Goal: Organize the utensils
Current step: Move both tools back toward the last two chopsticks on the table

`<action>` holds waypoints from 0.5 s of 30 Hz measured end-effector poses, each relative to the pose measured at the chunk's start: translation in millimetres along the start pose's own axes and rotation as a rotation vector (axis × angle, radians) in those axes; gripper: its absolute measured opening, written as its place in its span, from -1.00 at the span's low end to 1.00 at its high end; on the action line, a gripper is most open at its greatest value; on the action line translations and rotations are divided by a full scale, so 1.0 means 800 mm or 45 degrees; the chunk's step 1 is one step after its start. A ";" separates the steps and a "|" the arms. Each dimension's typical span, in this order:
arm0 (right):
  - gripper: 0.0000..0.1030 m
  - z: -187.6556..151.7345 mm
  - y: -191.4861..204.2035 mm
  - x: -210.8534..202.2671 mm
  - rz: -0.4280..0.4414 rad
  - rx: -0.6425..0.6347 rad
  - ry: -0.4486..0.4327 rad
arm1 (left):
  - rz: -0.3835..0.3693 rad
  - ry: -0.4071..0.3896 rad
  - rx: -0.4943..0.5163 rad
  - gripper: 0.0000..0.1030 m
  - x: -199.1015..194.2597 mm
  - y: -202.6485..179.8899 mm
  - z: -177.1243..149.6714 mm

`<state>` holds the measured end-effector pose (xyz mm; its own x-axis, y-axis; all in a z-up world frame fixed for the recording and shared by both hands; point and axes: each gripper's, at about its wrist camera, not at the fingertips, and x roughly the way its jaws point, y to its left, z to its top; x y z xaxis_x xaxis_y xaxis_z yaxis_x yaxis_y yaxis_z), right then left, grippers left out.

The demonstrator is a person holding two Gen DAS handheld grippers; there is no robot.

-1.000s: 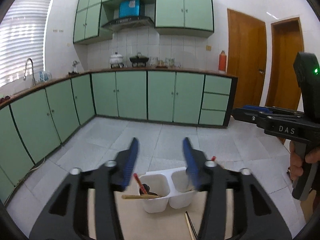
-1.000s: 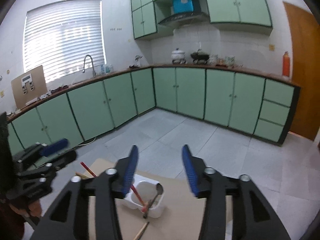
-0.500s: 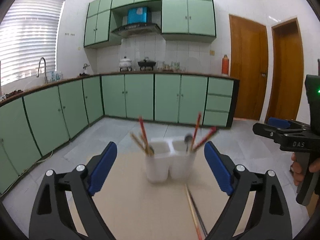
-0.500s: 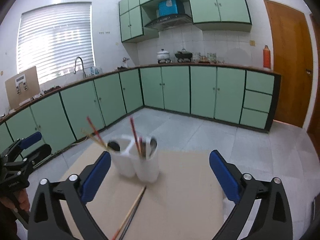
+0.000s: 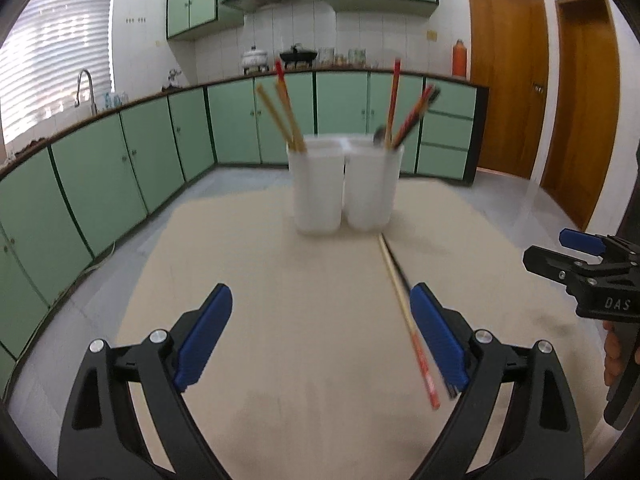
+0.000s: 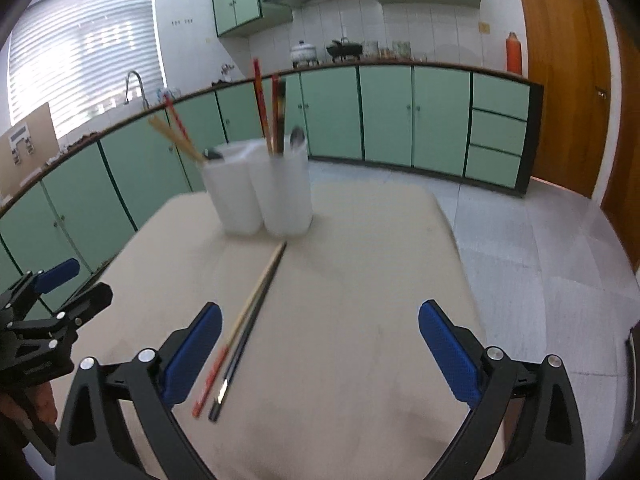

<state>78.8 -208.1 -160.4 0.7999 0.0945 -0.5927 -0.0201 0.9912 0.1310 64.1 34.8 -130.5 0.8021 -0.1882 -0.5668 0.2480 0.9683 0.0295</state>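
Dropping toward the beige table (image 5: 280, 360), both grippers have come down from a high look over the kitchen floor to a low view across the tabletop, and their jaws, half closed a second ago, now stand wide apart with nothing between them. That reads as the run-in to a first pick rather than a grip in progress. The white two-compartment holder (image 5: 344, 188) stands upright at the far side of the table, chopsticks and a spoon already leaning in both cups. Two loose chopsticks (image 6: 248, 320) lie side by side on the table, their far tips close to the holder's base and their near ends toward the grippers; these look like what remains to be sorted. From the left gripper (image 5: 320, 340) they run just beside its right finger, partly hidden by it. The right gripper (image 6: 320, 352) sees them whole (one red-ended, one dark), just inside its left finger, and also shows the other gripper low at the left edge.
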 end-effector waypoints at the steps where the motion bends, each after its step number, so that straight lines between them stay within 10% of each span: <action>1: 0.88 -0.007 0.000 0.001 -0.007 -0.001 0.010 | 0.001 0.011 -0.001 0.71 0.001 0.000 -0.004; 15: 0.60 -0.078 0.044 0.009 0.017 -0.072 0.104 | 0.021 0.152 0.032 0.71 0.010 0.008 -0.061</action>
<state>46.6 -166.6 -210.1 0.7477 0.1129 -0.6543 -0.0660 0.9932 0.0959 45.6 47.7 -175.3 0.7364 -0.1500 -0.6598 0.2502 0.9663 0.0596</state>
